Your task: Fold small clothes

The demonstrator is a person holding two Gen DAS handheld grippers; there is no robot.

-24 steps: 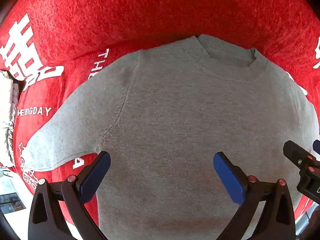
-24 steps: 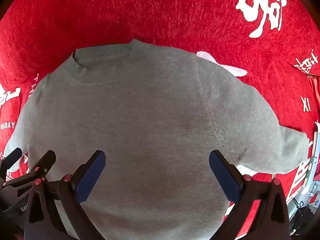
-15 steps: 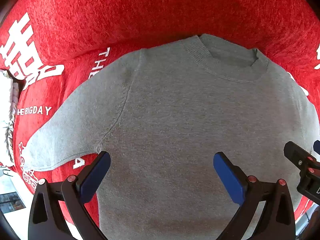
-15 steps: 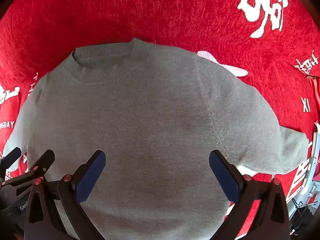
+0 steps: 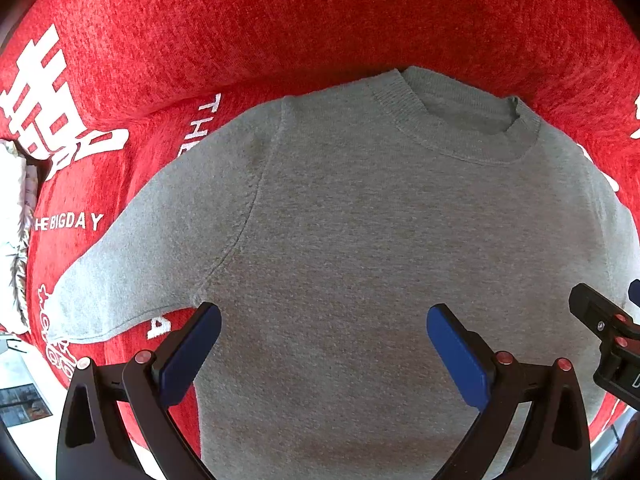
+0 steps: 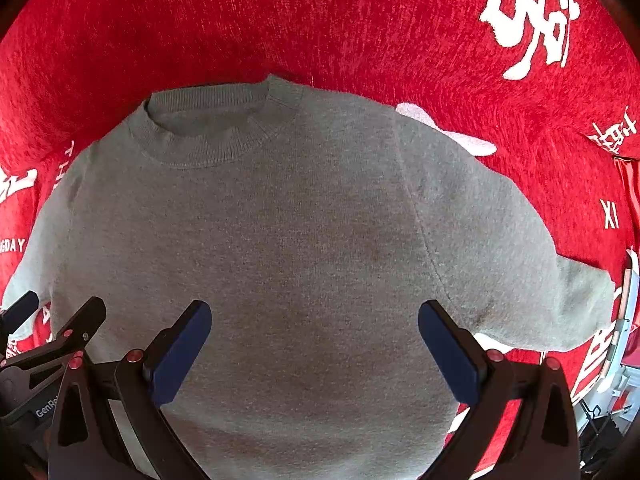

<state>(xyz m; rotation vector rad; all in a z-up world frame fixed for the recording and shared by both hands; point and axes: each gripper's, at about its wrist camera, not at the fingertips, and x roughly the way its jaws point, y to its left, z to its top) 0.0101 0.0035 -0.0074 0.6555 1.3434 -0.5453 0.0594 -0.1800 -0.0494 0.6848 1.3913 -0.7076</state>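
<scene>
A small grey short-sleeved sweatshirt (image 5: 360, 240) lies flat and face up on a red cloth, collar at the far side, both sleeves spread out. It also shows in the right wrist view (image 6: 280, 240). My left gripper (image 5: 324, 344) is open and empty above the lower left part of the shirt, near the left armpit. My right gripper (image 6: 314, 340) is open and empty above the lower right part. The right gripper's finger (image 5: 600, 320) shows at the right edge of the left wrist view, and the left gripper's finger (image 6: 60, 336) at the left edge of the right wrist view.
The red cloth (image 5: 320, 20) with white characters and lettering covers the surface all around the shirt (image 6: 360, 20). A white fabric item (image 5: 12, 240) lies at the far left edge. The cloth's near right edge and some clutter (image 6: 612, 392) show at the right.
Both grippers have drifted slightly, so the shirt sits a little lower in both views. The jaws have stayed open and the shirt has not moved.
</scene>
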